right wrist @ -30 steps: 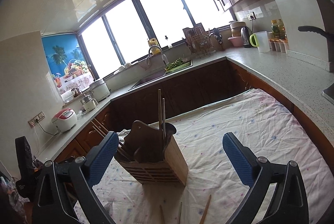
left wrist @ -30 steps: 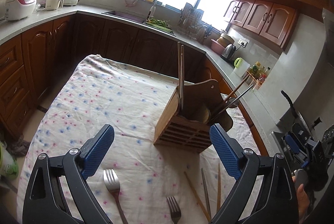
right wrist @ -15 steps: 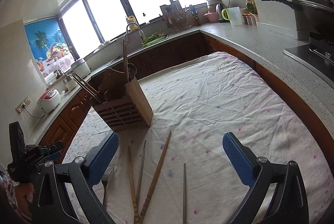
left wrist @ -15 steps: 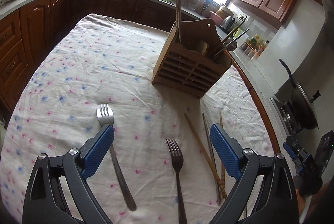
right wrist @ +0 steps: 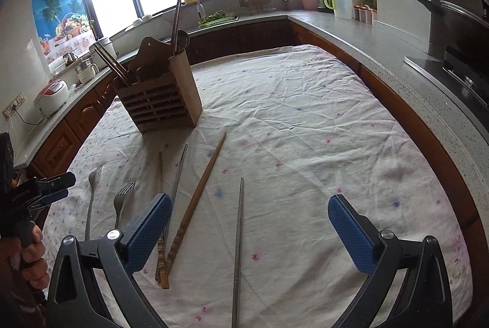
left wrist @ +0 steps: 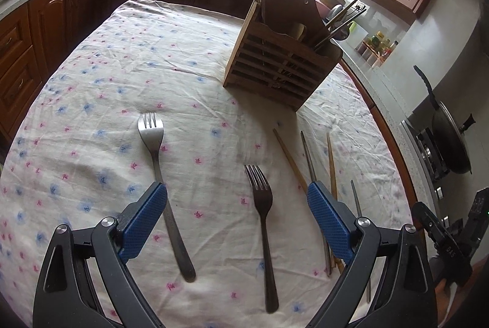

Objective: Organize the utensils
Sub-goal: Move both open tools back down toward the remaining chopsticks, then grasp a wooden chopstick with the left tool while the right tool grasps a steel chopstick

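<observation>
Hovering low over the desk [left wrist: 91,89], left claw [left wrist: 237,213] spread wide and empty, straddling the dark fork [left wrist: 262,202], probably to take its handle. Right claw [right wrist: 250,219] likewise wide, empty, bracketing a steel chopstick [right wrist: 239,239]. Wooden holder [left wrist: 282,62] upright beyond, apparently part-filled, slots hard to read.

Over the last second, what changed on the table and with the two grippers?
Both grippers tipped down from the holder toward the cloth, bringing the loose forks and chopsticks into view. The left gripper now hangs over the two forks, the right gripper over a metal chopstick. Nothing was gripped or released; both stayed open, and the holder and utensils appear unmoved.
</observation>
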The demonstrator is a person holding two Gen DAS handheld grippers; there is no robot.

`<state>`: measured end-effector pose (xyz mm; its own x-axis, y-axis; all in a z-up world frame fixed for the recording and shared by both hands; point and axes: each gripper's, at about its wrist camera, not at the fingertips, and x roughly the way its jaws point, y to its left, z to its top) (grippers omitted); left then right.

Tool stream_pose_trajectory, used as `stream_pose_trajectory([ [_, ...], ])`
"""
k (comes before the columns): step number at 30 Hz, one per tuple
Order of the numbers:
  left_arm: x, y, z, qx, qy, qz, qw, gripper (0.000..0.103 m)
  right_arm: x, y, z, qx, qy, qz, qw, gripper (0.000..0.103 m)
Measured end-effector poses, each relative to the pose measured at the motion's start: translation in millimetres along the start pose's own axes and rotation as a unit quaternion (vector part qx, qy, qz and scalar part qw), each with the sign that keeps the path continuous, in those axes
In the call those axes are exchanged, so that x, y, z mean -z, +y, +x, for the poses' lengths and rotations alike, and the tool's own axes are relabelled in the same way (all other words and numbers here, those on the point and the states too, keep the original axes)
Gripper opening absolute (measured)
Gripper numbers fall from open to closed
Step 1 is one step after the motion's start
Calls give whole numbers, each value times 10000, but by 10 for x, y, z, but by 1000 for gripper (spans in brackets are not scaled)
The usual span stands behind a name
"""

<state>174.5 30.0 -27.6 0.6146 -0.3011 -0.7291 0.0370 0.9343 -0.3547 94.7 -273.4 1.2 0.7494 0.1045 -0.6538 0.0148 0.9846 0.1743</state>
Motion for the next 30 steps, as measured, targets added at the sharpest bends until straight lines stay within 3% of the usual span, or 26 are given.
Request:
stream_pose_trajectory([
  [3,-2,-2,31,-23,51,-12,10000,95,9,-58,-11,10,-86,238,9997,103],
  [6,-20,-27,77,-20,114,0,9999,95,0,-60,119,-49,480,109,9988,103],
  [9,-51,-73,117,-8,161,63,9999,95,8,-13,258,511,930,-52,9943,103],
  [11,-75,-120,162,-9,205,125,9997,95,43,6,311,613,1079,-280,9919,103],
  [15,-146,-258,303,45,373,260,9990,95,75,-43,219,-221,582,-101,9980,100],
  [18,-207,-412,434,50,481,468,9977,95,8,-4,334,-12,644,-247,9976,86],
  [20,-242,-492,526,62,520,585,9969,95,-19,15,434,140,684,-298,9971,71],
  [21,-260,-519,576,68,558,597,9966,95,-32,13,504,76,787,-259,9965,68],
  [23,-302,-552,687,134,676,587,9959,94,-41,0,643,-54,982,-206,9949,53],
  [25,-349,-569,799,162,804,587,9949,87,-40,-18,753,-135,1122,-141,9935,50],
  [30,-448,-637,1062,225,1134,654,9911,58,-57,-11,960,-280,1382,-181,9898,40],
])
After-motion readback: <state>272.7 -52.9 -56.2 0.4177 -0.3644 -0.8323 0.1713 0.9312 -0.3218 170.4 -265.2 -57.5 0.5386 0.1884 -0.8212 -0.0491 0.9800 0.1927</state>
